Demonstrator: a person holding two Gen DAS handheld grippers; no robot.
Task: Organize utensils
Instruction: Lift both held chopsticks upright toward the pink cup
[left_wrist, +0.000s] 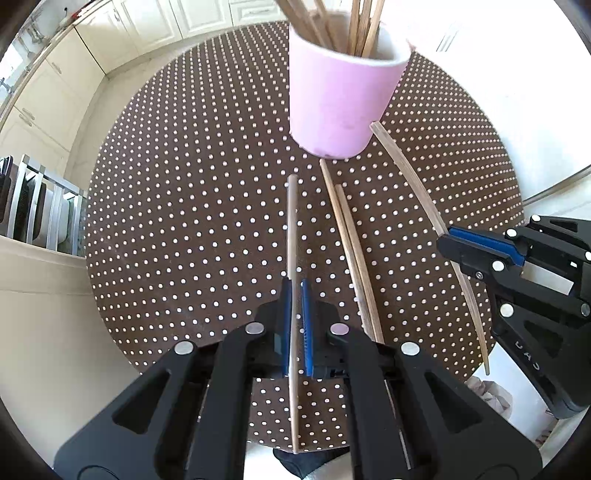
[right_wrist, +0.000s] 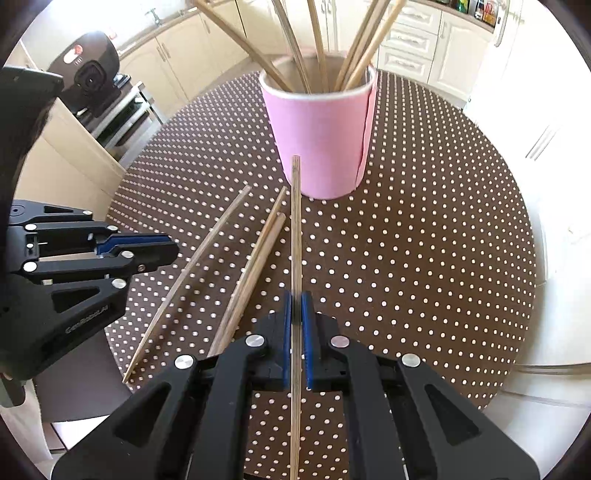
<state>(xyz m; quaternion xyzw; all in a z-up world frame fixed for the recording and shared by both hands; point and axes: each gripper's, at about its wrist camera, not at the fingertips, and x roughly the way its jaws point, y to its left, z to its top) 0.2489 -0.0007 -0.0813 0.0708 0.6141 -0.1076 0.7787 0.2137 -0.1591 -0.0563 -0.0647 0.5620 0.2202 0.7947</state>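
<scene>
With both pairs of jaws pinched tight, each gripper has a chopstick of its own. The left gripper (left_wrist: 295, 291) clamps a pale chopstick (left_wrist: 291, 229) between its blue pads, the stick running straight out ahead along the fingers, its far end aimed toward the pink cup (left_wrist: 340, 103). Over on the other side, the right gripper (right_wrist: 296, 306) is closed on a darker, thinner chopstick (right_wrist: 295, 229), again lined up lengthwise with the fingers and pointing at the same cup. That grip makes sense: held near the middle, the stick stays balanced and can be tipped upright for the drop.

Moving outward, two loose chopsticks (left_wrist: 351, 243) lie side by side on the mat between the two grippers, touching along much of their length, and nobody is holding them. Beyond them stands the cup, upright on the brown polka-dot mat (left_wrist: 184, 184), already bristling with a bundle of sticks (right_wrist: 317, 44) leaning against its rim. It sits near the middle of the round table, within easy reach of both hands.

My read: the job is well along, with two sticks in hand, two left on the mat, and the rest in the cup. Next each stick needs tilting end-down over that crowded rim, and those leaning sticks could block the way in.
</scene>
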